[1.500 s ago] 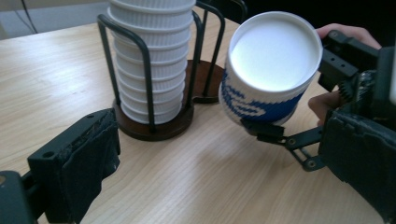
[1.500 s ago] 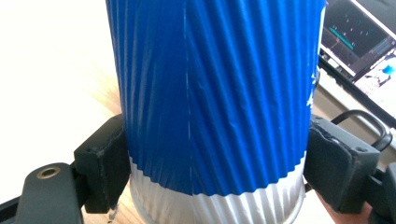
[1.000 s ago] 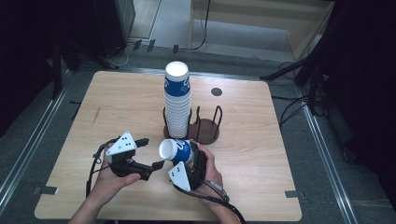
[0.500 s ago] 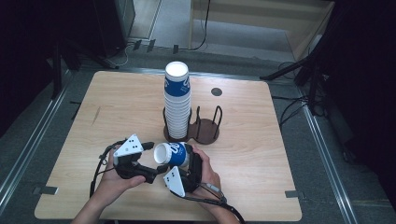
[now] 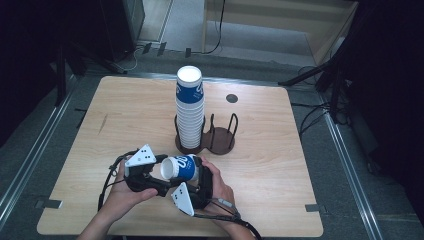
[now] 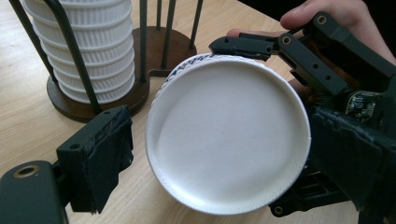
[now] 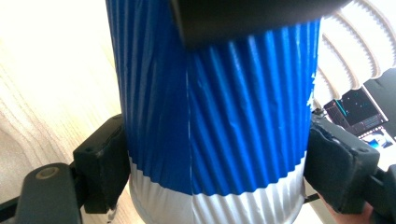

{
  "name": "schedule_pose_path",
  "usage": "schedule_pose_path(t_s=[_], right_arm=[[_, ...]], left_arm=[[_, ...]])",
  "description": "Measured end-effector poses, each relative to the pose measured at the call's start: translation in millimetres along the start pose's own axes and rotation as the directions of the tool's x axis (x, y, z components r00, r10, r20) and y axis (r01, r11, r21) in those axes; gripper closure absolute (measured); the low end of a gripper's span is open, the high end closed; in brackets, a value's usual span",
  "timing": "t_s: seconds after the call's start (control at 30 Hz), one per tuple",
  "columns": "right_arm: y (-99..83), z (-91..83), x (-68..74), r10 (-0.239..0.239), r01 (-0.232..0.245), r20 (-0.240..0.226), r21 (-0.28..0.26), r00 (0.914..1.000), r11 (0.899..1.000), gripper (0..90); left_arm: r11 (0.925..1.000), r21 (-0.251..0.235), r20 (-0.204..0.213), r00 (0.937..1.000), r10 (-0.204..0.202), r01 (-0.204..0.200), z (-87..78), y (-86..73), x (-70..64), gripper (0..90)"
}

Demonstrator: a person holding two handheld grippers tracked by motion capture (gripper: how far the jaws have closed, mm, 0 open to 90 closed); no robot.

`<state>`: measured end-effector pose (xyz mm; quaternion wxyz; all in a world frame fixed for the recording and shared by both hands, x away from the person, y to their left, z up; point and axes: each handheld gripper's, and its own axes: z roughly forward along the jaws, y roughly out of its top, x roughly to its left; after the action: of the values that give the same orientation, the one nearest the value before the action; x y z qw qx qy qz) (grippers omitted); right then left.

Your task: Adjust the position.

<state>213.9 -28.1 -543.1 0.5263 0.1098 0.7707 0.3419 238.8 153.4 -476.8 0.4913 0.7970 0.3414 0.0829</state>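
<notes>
A blue ribbed paper cup point(image 5: 181, 168) lies on its side above the table, white end to the left. My right gripper point(image 5: 194, 189) is shut on it; in the right gripper view both pads press the cup point(image 7: 210, 116) at the gripper point(image 7: 219, 175). My left gripper point(image 5: 150, 176) is open, with its jaws on either side of the cup's white round end point(image 6: 229, 135) and the near pad point(image 6: 100, 156) standing apart from it. A tall stack of the same cups point(image 5: 190, 107) stands in a dark wire holder point(image 5: 220, 140) behind.
The holder's second slot point(image 5: 224, 131) stands to the right of the stack. A dark round hole point(image 5: 231, 98) marks the table near the far edge. The wooden table point(image 5: 280, 150) has bare surface to the left and right of my hands.
My left gripper has moved right toward the cup, so the white end now sits between its jaws. The right gripper and cup shifted slightly left and nearer.
</notes>
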Motion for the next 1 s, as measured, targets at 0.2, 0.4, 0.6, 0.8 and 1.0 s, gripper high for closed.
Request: schedule_pose_path(t_s=[0.2,0.4,0.6,0.8,1.0], right_arm=[[1.2,-0.9,2.7,-0.014,0.014,-0.006,-0.005,0.9999,1.000,16.8],[1.2,-0.5,3.0,-0.022,0.022,0.009,-0.003,0.9997,1.000,16.8],[1.3,-1.0,2.3,-0.025,0.025,0.005,-0.002,0.9997,1.000,15.8],[1.7,-2.0,-0.1,-0.010,0.010,0.005,-0.007,0.9999,1.000,11.6],[2.4,-5.2,-9.6,0.023,-0.023,-0.002,-0.019,0.9997,1.000,4.3]], left_arm=[[1.0000,-0.001,0.009,0.9999,-0.006,0.006,0.3,-0.2,-0.4,15.6],[1.0000,0.002,-0.004,1.0000,-0.009,0.009,0.8,-0.9,-0.8,25.0],[0.9999,0.002,0.010,0.9998,-0.015,0.014,0.6,-0.9,0.4,26.3],[0.9998,-0.014,0.007,0.9999,-0.013,0.013,0.8,-1.2,1.6,26.9],[0.9978,-0.066,-0.009,0.9999,-0.006,0.005,-0.2,-3.1,4.8,27.0]])
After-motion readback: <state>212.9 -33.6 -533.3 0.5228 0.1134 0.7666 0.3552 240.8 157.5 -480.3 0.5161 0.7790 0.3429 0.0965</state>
